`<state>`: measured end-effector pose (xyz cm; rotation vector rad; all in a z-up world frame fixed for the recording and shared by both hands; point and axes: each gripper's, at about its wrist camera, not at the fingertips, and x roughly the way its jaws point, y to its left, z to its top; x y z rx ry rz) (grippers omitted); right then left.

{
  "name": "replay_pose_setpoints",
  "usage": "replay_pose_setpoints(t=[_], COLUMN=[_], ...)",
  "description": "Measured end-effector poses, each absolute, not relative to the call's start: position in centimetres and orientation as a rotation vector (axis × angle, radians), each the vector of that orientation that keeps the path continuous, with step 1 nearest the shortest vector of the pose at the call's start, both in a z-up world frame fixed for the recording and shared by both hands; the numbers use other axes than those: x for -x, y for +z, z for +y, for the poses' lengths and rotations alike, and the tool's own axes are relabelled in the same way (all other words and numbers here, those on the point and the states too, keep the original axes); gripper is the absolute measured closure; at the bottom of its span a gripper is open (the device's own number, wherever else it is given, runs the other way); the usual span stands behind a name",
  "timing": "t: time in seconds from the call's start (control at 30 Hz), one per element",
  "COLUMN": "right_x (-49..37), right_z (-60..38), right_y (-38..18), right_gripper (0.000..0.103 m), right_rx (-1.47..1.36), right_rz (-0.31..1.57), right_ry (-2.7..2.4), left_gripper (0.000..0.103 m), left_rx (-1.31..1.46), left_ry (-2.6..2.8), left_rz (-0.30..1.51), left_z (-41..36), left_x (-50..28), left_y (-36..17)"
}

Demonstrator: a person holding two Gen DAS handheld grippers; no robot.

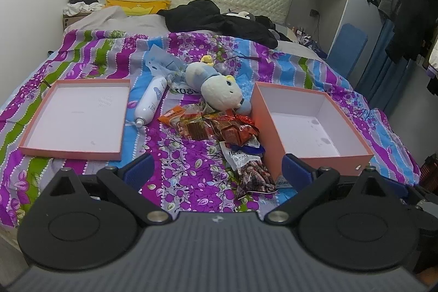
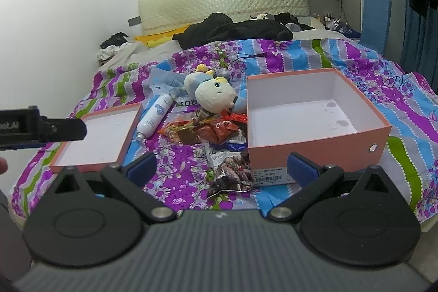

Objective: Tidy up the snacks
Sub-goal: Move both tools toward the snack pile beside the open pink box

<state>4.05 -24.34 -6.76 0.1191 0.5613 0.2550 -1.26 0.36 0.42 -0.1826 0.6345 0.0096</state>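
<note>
A heap of snack packets (image 1: 210, 125) (image 2: 208, 132) in red and orange wrappers lies mid-bed, between a pink box lid (image 1: 76, 116) (image 2: 101, 138) on the left and a deep pink box (image 1: 309, 125) (image 2: 317, 122) on the right, which has nothing inside. A clear bag of dark snacks (image 1: 251, 171) (image 2: 232, 174) lies nearest me, beside the box's front corner. My left gripper (image 1: 219, 171) hovers open above the bedspread, short of the heap. The right gripper (image 2: 221, 168) is open too, with the clear bag between its fingers' line. Neither holds anything.
A plush toy (image 1: 219, 84) (image 2: 213, 95) and a white bottle (image 1: 152, 100) (image 2: 156, 119) lie behind the snacks on the floral bedspread (image 1: 191, 171). Black clothes (image 1: 219, 18) pile near the headboard. The left gripper's side (image 2: 41, 127) shows at the right view's left edge.
</note>
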Motion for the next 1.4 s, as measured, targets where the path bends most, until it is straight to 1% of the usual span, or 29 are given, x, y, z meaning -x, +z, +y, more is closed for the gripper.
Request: replay_pose_setpoints(t=[0.87,0.97,1.23,1.4], right_x=[-4.4,-4.5,-5.6,-6.3], right_z=[-24.8,-24.4,-24.2,-24.5], right_y=[-8.3,-8.6,-9.9,-11.2], right_gripper=[0.000,0.000,0.000,0.000], right_rx=[-0.165,-0.129,-0.143,-0.159], right_rz=[0.636,0.636,0.672,0.685], right_ry=[0.237,0.238,0.251,0.246], left_gripper=[0.002,0.002,0.002,0.002], left_rx=[0.196,0.196,0.168,0.149], left_ry=[-0.023,-0.030,-0.040,-0.029], left_rz=[0.695,0.704,0.727,0.741], left_z=[-0.2,-0.3,-0.1,0.5], left_x=[-0.8,-1.2,-3.1,-5.1], left_y=[-1.7,-2.0,-3.1,-4.8])
